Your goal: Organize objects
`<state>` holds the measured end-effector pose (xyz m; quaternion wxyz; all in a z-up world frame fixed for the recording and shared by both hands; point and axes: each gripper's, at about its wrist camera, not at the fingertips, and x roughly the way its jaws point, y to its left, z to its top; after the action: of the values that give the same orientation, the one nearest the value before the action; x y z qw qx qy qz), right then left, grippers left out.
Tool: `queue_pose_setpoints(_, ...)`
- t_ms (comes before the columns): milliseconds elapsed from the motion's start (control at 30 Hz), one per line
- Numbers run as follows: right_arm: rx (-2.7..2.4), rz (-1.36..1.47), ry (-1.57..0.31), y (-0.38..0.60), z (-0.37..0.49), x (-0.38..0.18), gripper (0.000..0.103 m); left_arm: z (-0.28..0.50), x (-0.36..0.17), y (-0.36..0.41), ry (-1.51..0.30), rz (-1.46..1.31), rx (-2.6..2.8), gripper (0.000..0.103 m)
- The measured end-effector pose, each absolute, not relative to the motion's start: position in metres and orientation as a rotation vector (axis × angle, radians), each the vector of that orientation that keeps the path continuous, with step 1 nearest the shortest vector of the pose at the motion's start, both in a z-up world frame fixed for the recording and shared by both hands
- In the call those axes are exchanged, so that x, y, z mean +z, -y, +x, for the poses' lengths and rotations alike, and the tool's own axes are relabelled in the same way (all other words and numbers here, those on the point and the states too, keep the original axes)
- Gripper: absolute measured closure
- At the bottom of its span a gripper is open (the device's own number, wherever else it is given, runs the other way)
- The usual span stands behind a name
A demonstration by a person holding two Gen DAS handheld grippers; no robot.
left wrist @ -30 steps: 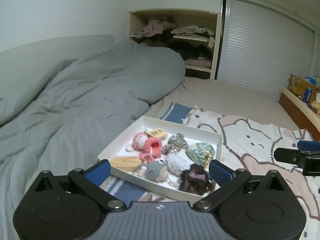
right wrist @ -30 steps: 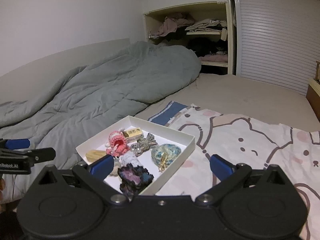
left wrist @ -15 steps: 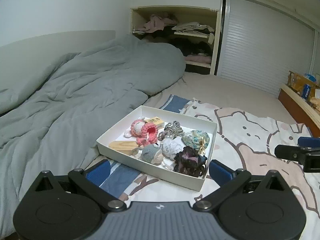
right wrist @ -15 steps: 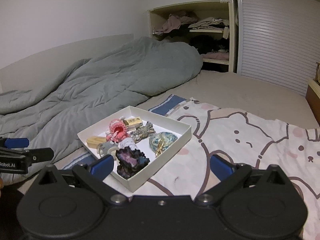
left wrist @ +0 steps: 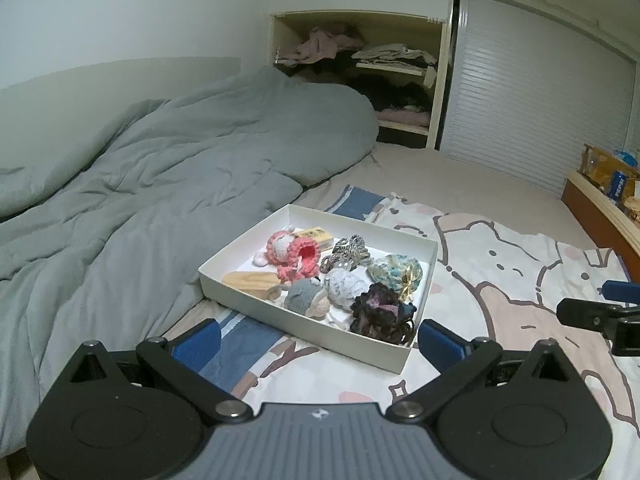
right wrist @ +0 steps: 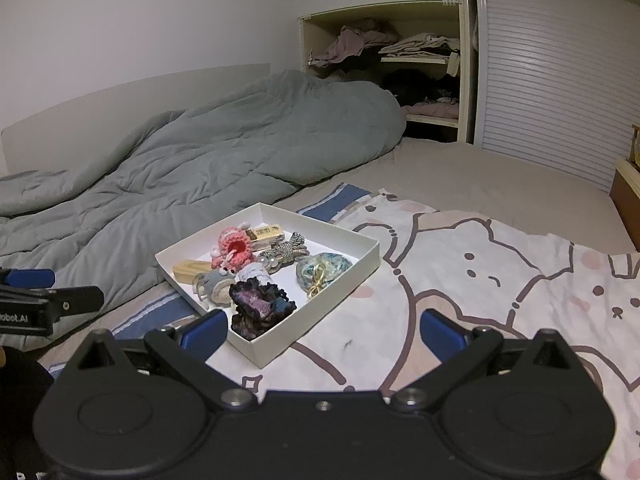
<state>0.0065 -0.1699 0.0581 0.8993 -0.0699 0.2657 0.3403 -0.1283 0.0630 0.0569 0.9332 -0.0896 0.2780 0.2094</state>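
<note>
A shallow white box (left wrist: 426, 247) (right wrist: 368, 258) lies on the bed, holding several small items: a pink crochet piece (left wrist: 298, 258) (right wrist: 236, 249), a wooden block (left wrist: 250, 281) (right wrist: 191, 269), a grey knit toy (left wrist: 306, 297), a teal scrunchie (left wrist: 396, 273) (right wrist: 322, 267) and a dark purple scrunchie (left wrist: 380, 314) (right wrist: 258, 307). My left gripper (left wrist: 318, 344) is open, a short way back from the box's near wall, with nothing between its fingers. My right gripper (right wrist: 324, 334) is open and empty too, its left fingertip by the box's near corner.
A rumpled grey duvet (left wrist: 152, 184) fills the left of the bed. A cartoon-print sheet (right wrist: 500, 280) covers the right. Open shelves with clothes (left wrist: 360, 64) stand behind, beside a slatted door (left wrist: 540, 104). A wooden ledge with packets (left wrist: 608, 184) runs along the right.
Both grippers have drawn back and risen from the box, which now sits farther ahead in both views. Both stay open; nothing in the box has moved.
</note>
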Motion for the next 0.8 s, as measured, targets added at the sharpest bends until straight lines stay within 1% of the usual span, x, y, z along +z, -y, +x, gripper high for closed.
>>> queue_pose_setpoints(800, 0.701, -0.136, -0.558, 0.1696, 0.0052, 0.0573, 0.000, -0.1277, 0.0535, -0.0588, -0.580, -0.169, 0.429, 0.000)
